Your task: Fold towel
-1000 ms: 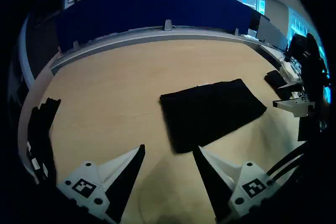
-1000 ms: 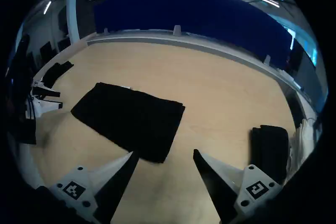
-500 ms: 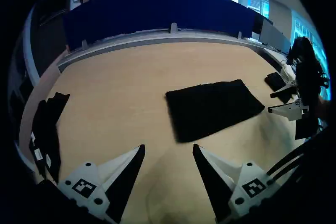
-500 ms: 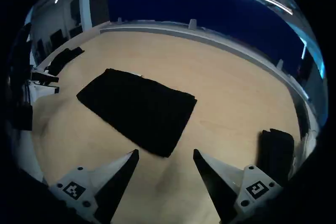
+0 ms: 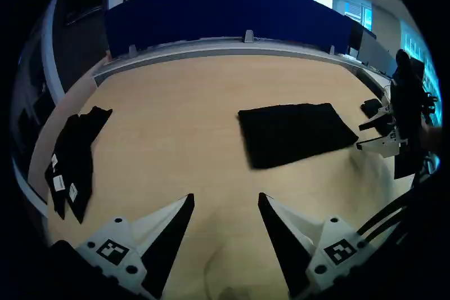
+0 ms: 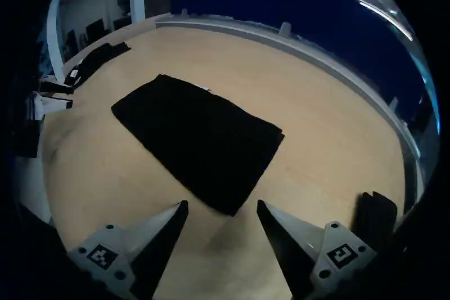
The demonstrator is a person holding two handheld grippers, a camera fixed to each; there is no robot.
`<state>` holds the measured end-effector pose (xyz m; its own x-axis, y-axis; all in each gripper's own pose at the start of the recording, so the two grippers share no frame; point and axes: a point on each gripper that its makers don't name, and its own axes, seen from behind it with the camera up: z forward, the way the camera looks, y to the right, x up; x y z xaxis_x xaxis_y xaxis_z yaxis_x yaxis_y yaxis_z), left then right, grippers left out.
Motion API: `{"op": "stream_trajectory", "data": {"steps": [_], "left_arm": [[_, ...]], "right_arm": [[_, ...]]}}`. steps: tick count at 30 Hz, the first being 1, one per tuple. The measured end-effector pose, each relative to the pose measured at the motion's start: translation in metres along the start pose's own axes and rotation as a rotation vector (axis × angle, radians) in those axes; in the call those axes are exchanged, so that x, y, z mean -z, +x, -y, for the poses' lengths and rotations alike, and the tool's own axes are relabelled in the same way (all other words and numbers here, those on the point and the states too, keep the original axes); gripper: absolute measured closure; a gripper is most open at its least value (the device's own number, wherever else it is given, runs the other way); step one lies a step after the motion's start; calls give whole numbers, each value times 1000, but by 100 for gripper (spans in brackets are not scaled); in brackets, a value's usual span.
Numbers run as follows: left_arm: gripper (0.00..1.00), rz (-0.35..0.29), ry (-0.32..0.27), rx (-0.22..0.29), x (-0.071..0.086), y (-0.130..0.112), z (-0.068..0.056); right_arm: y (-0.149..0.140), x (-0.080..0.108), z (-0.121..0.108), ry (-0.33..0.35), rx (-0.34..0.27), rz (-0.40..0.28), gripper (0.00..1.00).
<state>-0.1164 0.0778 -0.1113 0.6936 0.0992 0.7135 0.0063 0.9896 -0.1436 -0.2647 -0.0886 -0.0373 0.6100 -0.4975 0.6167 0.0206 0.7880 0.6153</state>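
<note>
Wooden table [image 6: 337, 137], folded towel [image 6: 197, 139] lying diagonal

towel [image 5: 295, 133] [image 6: 198, 138] | black | folded flat rectangle | lying on wooden table

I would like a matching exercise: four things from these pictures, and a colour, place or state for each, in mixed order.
1 towel
2 divider
3 cloth pile
4 left gripper

a open, holding nothing
b flat, middle of the table
c blue
d bears white tags

Pairs: 1-b, 2-c, 3-d, 4-a
</note>
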Motion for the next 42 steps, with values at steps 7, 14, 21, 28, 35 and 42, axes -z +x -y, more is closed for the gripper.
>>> {"op": "stream_trajectory", "data": {"steps": [7, 14, 21, 28, 35, 42], "left_arm": [[17, -3, 20, 15, 17, -7, 8], [16, -2, 33, 40, 28, -14, 15], [16, 4, 41, 40, 34, -21, 20], [16, 7, 48, 46, 36, -24, 24], [17, 3, 47, 55, 37, -21, 24], [16, -6, 52, 57, 38, -16, 29]], "right_arm": [[-6, -9, -3, 12, -1, 39, 33], [-9, -14, -6, 23, -2, 60, 48], [-14, -16, -5, 39, -1, 76, 72], [-12, -15, -4, 42, 13, 72, 93], [-6, -13, -5, 33, 42, 63, 94], [20, -1, -7, 15, 62, 22, 94]]}}
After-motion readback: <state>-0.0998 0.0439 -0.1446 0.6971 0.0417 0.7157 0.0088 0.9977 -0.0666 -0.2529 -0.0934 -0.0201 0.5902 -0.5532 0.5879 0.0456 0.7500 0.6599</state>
